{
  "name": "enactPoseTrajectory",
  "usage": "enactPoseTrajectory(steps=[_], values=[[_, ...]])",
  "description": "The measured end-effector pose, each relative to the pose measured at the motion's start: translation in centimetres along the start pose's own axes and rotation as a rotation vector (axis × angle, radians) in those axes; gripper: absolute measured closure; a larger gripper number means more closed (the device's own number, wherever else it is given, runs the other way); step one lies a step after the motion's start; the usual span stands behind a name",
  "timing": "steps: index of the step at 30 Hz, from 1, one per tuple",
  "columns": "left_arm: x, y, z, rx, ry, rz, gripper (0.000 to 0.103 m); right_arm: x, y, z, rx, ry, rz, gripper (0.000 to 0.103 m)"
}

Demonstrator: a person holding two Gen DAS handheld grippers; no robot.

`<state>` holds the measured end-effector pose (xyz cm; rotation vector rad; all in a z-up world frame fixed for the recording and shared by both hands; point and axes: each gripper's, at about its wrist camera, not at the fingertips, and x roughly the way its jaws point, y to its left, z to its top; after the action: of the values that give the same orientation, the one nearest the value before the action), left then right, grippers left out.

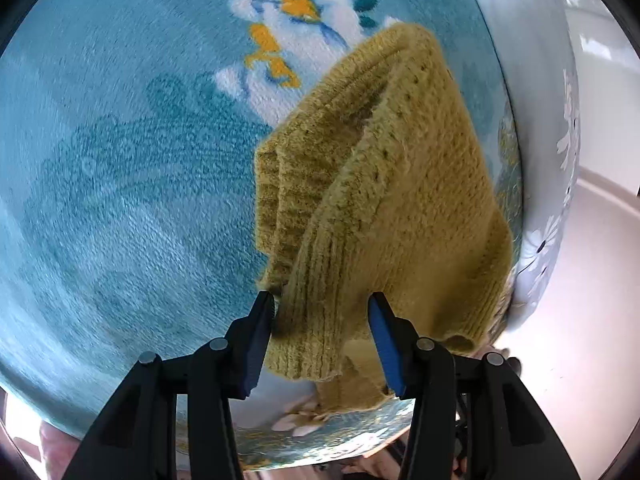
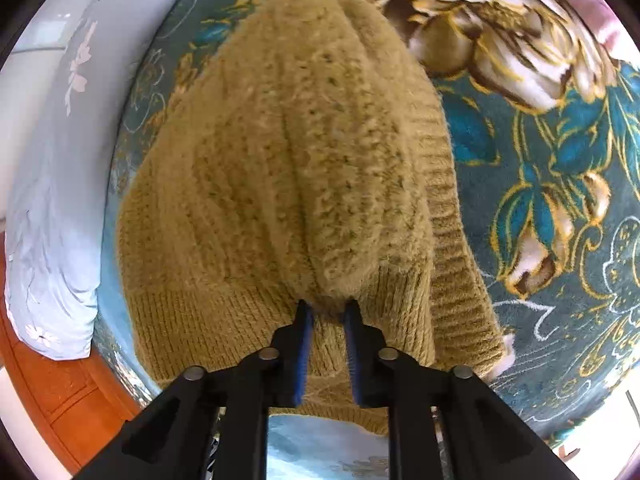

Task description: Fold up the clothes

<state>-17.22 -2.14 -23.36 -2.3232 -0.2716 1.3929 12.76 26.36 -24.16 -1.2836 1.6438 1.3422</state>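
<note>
Sweater hem pinched in right jaws; apparently loose between left jaws.

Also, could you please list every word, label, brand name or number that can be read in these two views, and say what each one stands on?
None: neither view shows any readable text.
The mustard knit sweater shows no tag or label.
The teal floral blanket carries only flower patterns, no lettering.
The pale flowered bedding carries only flower prints.

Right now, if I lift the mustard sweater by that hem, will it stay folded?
Probably not. The sweater already sags in soft folds, so it looks floppy. The chunky knit likely grips the right gripper pads. It seems bulky, perhaps weighty.
</note>
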Motion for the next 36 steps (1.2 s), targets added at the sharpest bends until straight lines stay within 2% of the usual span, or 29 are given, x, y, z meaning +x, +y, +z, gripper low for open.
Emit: enactPoseTrajectory(steps=[1,3,4,6,9,14,17,21,26,30,33,36], values=[[0.0,0.1,0.0,-0.003,0.002,-0.004,0.057,-0.5,-0.2,-0.1,0.0,0.001,0.013,0.089],[-0.2,0.0,-0.2,0.006,-0.001,0.004,0.081,-1.4,-0.5,-0.2,0.0,0.001,0.039,0.09],[-0.4,-0.1,-0.3,0.017,-0.004,0.014,0.088,-2.4,-0.6,-0.4,-0.021,-0.007,0.05,0.09],[-1.2,-0.5,-0.7,0.052,-0.029,0.016,0.09,-4.6,-1.0,-0.8,-0.068,-0.028,0.064,0.091],[-2.8,-0.4,-1.1,0.091,-0.061,0.005,0.09,-8.6,-1.5,-0.8,-0.123,-0.086,0.049,0.091],[-2.5,1.9,-0.8,0.061,-0.04,0.074,0.091,-8.2,-5.6,-0.5,-0.035,-0.063,-0.05,0.091],[-2.0,2.5,-0.8,0.035,-0.033,0.077,0.09,-6.1,-6.5,-1.0,-0.064,-0.008,-0.097,0.091],[-1.4,3.0,-0.4,0.016,-0.015,0.079,0.088,-4.4,-8.0,-1.3,-0.008,0.03,-0.043,0.089],[-0.7,2.7,0.1,0.02,-0.001,0.061,0.087,-3.6,-8.3,-1.0,0.008,0.055,-0.011,0.081],[0.1,2.4,0.3,0.021,0.012,0.048,0.073,-3.1,-8.7,-1.0,0.025,0.072,0.01,0.069],[0.7,2.2,0.4,0.016,0.02,0.048,0.07,-2.4,-9.4,-1.4,0.076,0.081,0.034,0.062],[1.2,2.0,0.5,0.009,0.028,0.073,0.071,-1.9,-9.8,-1.9,0.113,0.085,0.04,0.062]])
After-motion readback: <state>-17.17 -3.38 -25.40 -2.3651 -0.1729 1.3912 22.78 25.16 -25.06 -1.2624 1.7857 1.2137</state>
